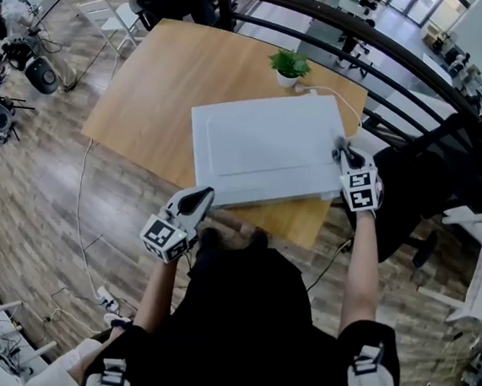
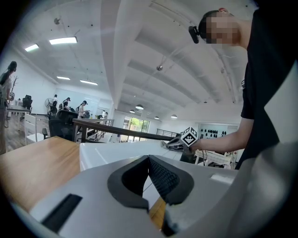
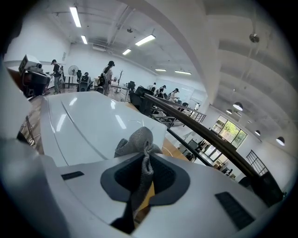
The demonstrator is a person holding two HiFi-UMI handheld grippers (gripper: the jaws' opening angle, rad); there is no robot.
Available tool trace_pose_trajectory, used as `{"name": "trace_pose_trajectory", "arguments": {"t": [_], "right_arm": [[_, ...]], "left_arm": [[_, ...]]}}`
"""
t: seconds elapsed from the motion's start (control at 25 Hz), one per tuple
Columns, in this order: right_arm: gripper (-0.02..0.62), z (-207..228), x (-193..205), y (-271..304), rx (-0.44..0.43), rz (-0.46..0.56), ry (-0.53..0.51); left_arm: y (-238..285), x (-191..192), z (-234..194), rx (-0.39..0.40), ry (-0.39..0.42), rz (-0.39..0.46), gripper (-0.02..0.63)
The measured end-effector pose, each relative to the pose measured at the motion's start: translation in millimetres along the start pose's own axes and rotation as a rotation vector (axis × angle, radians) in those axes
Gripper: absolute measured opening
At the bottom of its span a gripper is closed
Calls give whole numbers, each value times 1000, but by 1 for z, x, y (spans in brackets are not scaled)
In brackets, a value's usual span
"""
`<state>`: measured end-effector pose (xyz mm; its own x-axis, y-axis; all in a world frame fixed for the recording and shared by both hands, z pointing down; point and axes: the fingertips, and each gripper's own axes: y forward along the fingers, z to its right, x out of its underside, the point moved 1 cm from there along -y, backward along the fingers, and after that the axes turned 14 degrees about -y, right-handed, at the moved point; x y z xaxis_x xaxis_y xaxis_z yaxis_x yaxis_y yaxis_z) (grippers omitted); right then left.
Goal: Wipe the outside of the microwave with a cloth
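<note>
The white microwave (image 1: pixel 263 143) stands on a wooden table (image 1: pixel 163 79), seen from above. My right gripper (image 1: pixel 344 155) rests at the right edge of its top, shut on a grey cloth (image 1: pixel 341 144). In the right gripper view the cloth (image 3: pixel 137 139) bunches out between the jaws against the microwave's top (image 3: pixel 79 125). My left gripper (image 1: pixel 200 197) hangs below the microwave's near left corner, shut and holding nothing. In the left gripper view its jaws (image 2: pixel 148 159) meet at the tips, with the microwave (image 2: pixel 116 153) and the right gripper (image 2: pixel 179 142) beyond.
A small potted plant (image 1: pixel 289 65) sits behind the microwave, with a white cable (image 1: pixel 339 97) running off its back right. A curved black railing (image 1: pixel 390 50) runs behind the table. A black office chair (image 1: pixel 419 197) stands at the right. Cables lie on the wooden floor (image 1: pixel 83 207) at the left.
</note>
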<state>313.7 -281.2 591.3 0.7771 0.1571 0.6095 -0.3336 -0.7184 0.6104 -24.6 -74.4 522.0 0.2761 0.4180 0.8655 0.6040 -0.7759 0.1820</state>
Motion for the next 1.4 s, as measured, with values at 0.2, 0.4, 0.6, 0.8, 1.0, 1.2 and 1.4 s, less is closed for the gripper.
{"name": "trace_pose_trajectory", "arguments": {"t": [0.2, 0.4, 0.6, 0.8, 1.0, 1.2, 1.4], "right_arm": [[28, -8, -11, 6, -11, -2, -20], [28, -11, -15, 6, 0, -15, -30], [28, -29, -36, 11, -30, 15, -49], [28, -49, -58, 18, -53, 30, -80], [28, -78, -88, 21, -103, 57, -110], [28, -106, -116, 26, -148, 82, -118], [28, -131, -136, 28, -186, 86, -94]], "left_arm": [[-7, 4, -6, -10, 8, -6, 3], [-14, -3, -10, -8, -6, 12, 3], [-17, -8, -17, -6, 0, 11, 3], [-19, -14, -20, 6, 2, 17, 3], [-31, -15, -34, -28, 0, 0, 3], [-38, -15, -43, -13, 1, 2, 3], [-50, -22, -53, -13, -8, 27, 3]]}}
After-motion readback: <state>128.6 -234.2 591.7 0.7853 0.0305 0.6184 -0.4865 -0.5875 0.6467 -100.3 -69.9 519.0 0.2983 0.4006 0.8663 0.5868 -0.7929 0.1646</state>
